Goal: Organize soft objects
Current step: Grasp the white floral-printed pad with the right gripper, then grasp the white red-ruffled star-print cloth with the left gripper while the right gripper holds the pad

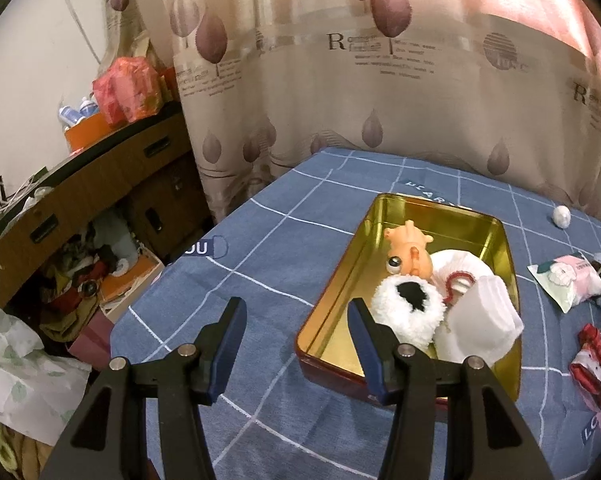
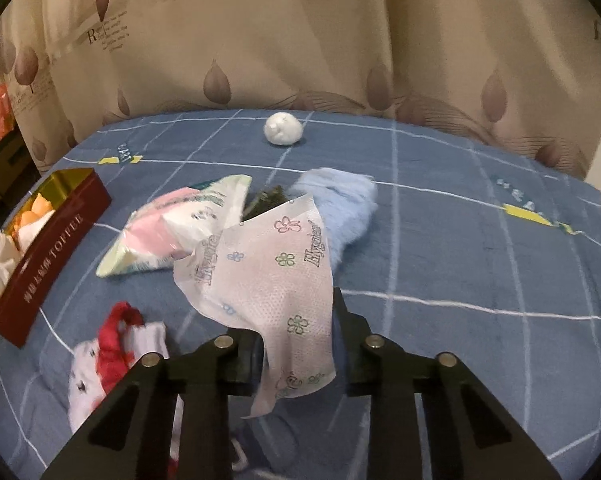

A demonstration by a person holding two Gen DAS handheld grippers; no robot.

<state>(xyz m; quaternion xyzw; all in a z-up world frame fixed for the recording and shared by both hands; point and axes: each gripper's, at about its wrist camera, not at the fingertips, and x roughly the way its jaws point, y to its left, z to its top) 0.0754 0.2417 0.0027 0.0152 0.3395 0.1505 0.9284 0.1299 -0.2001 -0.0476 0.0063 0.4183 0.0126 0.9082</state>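
The right gripper (image 2: 296,320) was pinching a thin white tissue wrapper (image 2: 268,276) printed with small flowers and the word "Hygienix"; its fingers were pressed together on the sheet, which rose crumpled above the tips and hung down between them. Just beyond the tips lay a pink-and-white tissue pack (image 2: 172,228) to the left and a light blue fluffy cloth (image 2: 340,208) to the right, with something dark between them that was too hidden to name. Farther ahead, near the curtain (image 2: 300,40), sat a small white ball (image 2: 283,129). Left of that gripper and close to its base lay a red-and-white patterned sock (image 2: 112,348). Far to the left stood a red toffee tin (image 2: 48,256) with a gold interior.

The left gripper (image 1: 296,344) hung with its blue-padded fingers spread and nothing between them, above the blue checked bedspread (image 1: 220,288). Its right finger stood in front of the near left corner of the tin (image 1: 336,288). Inside the tin, ahead and to the right of the tips, sat a white plush toy with a black patch (image 1: 404,312), an orange rubber doll with big eyes (image 1: 408,252), a white garment with red trim (image 1: 456,272) and a folded white sock (image 1: 484,328). Off to the left, beyond the bed's edge, stood a wooden cabinet (image 1: 100,184) with clutter beneath.
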